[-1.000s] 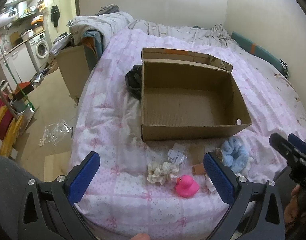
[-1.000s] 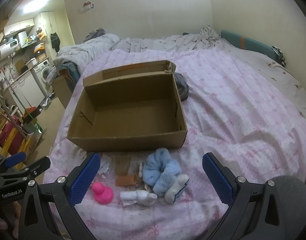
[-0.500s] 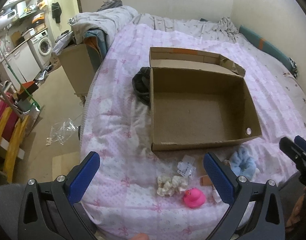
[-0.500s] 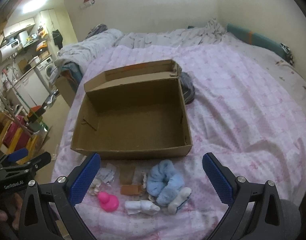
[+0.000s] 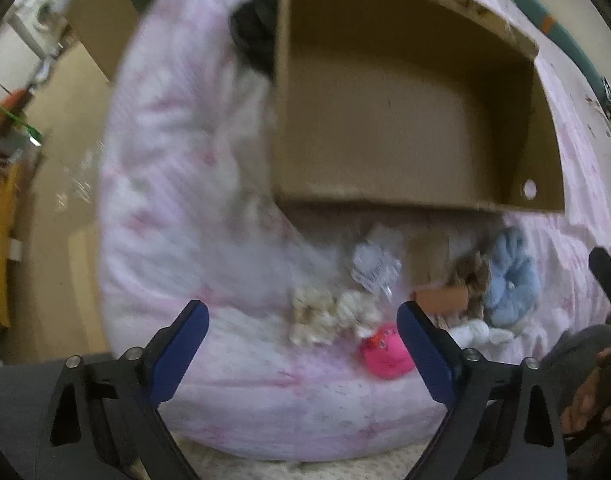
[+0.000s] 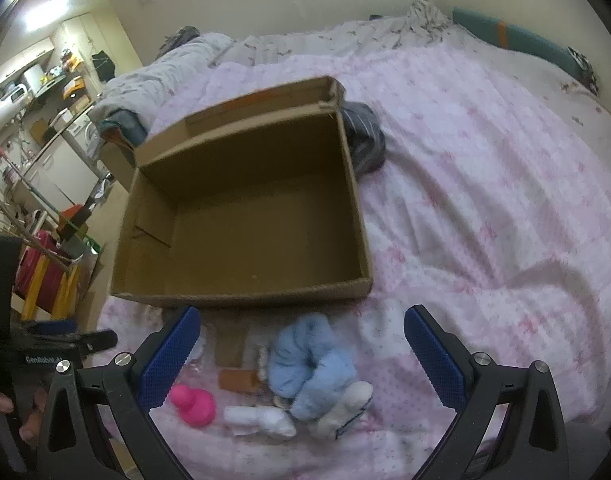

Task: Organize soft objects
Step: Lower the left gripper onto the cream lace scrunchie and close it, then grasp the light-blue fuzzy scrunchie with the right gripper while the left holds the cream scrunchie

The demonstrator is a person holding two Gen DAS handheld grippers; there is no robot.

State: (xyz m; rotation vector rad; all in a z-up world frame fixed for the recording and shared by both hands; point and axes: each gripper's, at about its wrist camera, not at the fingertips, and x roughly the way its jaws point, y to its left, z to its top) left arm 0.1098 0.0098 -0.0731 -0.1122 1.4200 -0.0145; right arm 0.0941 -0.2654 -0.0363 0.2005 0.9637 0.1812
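Scrunchies and small toys are lying low in both frames — left gripper (image 5: 301, 316) hanging over the cream scrunchie (image 5: 329, 314), its spread jaws just narrowing, holding nothing; right gripper (image 6: 301, 322), released, framing the blue scrunchie (image 6: 309, 360) — cardboard box (image 6: 241, 284) sitting above them.

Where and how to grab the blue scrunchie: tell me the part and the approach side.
Probably best to take the blue scrunchie across its puffy upper bulge, coming from above with the right gripper, whose open jaws already frame it. It lies bunched on the bedspread, so the fluff should squash into the pads. Stay clear of the white sock touching its lower edge.
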